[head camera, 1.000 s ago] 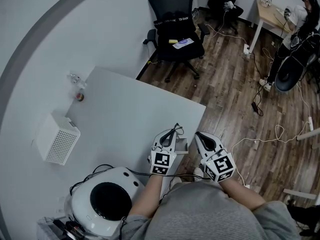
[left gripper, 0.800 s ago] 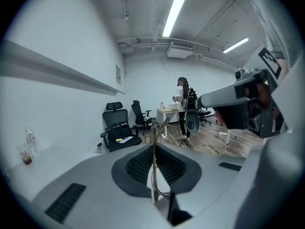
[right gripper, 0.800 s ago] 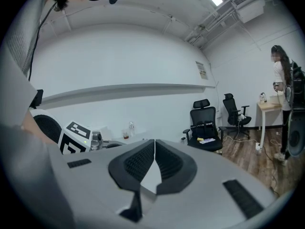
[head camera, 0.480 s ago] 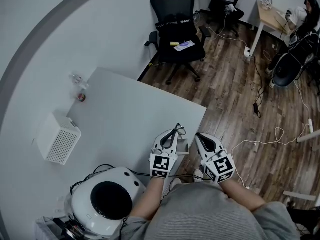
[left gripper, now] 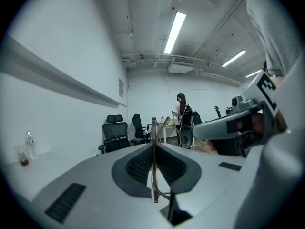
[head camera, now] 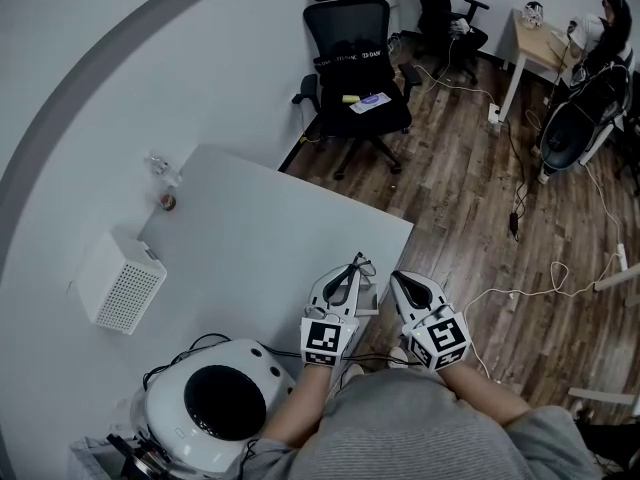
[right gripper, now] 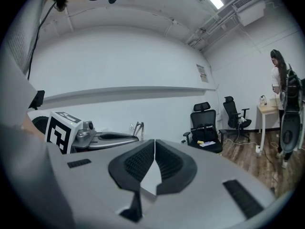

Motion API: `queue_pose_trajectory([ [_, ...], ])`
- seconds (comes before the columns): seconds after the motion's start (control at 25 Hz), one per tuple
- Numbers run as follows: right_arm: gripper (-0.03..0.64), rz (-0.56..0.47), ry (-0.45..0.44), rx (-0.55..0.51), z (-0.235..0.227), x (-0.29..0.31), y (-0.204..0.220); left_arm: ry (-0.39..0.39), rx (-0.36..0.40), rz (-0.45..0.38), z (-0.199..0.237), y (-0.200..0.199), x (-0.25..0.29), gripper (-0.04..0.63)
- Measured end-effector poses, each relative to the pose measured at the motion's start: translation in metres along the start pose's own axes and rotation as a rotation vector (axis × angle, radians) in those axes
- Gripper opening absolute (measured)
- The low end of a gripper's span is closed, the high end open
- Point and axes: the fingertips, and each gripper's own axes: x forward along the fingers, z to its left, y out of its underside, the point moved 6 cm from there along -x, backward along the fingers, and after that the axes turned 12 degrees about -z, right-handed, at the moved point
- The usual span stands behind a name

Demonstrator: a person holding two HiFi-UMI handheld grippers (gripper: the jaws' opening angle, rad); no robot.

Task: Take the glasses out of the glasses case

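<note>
Glasses: they are sitting in the left gripper's grip, up over the far end of the glasses case. Whether they are touching the case I cannot tell.

Glasses case: a small grey case is lying at the table's right edge, close to the near right corner, between the two grippers. Its inside is too small to make out.

Left gripper: its jaws are pressing together on the thin metal frame of the glasses. One temple is sticking up and forward past the tips.

Right gripper: its jaws are closing pad to pad with nothing between them. It is hanging just off the table's right edge, beside the case.

Left gripper view only: the frame is running edge-on down the seam of the pads, which the head view does not show. The right gripper is crossing at the right.

Right gripper view only: the left gripper is showing side-on, the glasses poking above its tips.

Table: white, and carrying everything below except the chair.

Bottle and cup: these are standing at the far left corner. The cup is holding something dark at the bottom.

White box: perforated, it is sitting along the left edge.

Round white device: it has a dark centre and is resting at the near left corner, with a cable trailing.

Office chair: it is standing beyond the far edge, with papers lying on its seat.
</note>
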Motion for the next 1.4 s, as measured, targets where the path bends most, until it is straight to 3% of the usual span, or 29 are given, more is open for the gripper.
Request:
queue_pose_trajectory([
  [0.6, 0.014, -0.067, 0.011, -0.017, 0.009, -0.002, -0.023, -0.015, -0.026, -0.163, -0.004, -0.060, -0.013, 0.031],
  [1.4, 0.014, -0.109, -0.006, -0.042, 0.016, 0.002, -0.041, -0.023, -0.005, -0.166, -0.002, -0.068, -0.020, 0.031],
])
